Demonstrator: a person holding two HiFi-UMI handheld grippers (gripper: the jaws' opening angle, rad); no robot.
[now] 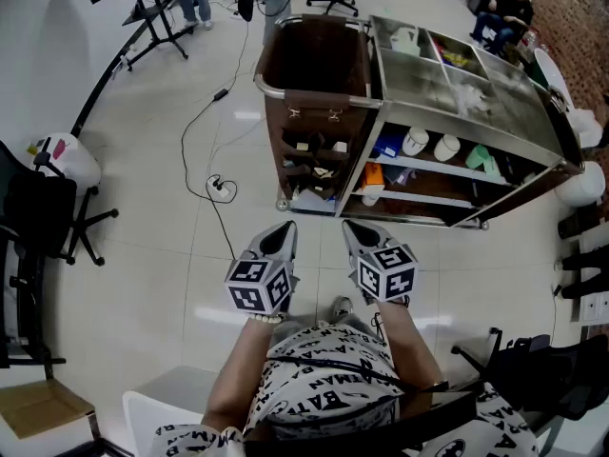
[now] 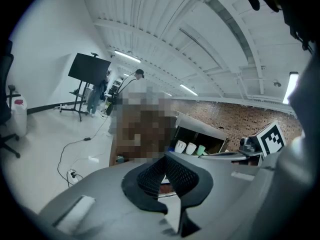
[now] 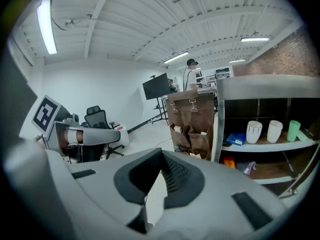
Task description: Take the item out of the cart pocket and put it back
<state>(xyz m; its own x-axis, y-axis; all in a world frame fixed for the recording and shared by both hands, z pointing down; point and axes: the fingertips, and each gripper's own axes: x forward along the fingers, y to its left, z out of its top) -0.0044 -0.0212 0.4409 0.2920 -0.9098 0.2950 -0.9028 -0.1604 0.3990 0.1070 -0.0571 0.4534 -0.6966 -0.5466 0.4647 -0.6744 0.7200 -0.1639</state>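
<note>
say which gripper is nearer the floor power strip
Left. The left gripper is just short of the power strip; the right gripper is farther to its right.

1. Head view: bright, even overhead light; soft glare patches on the pale floor (image 1: 143,255); shadows faint and short.
2. Steel cart top (image 1: 476,98): hazy, washed-out reflections.
3. Left gripper view: light tube (image 2: 290,87) blooms at the right edge.
4. Right gripper view: strip light (image 3: 47,26) blooms at upper left.
5. Both gripper views: fisheye bowing of straight lines, black vignette at the corners, near foreground soft, distance sharper.
</note>
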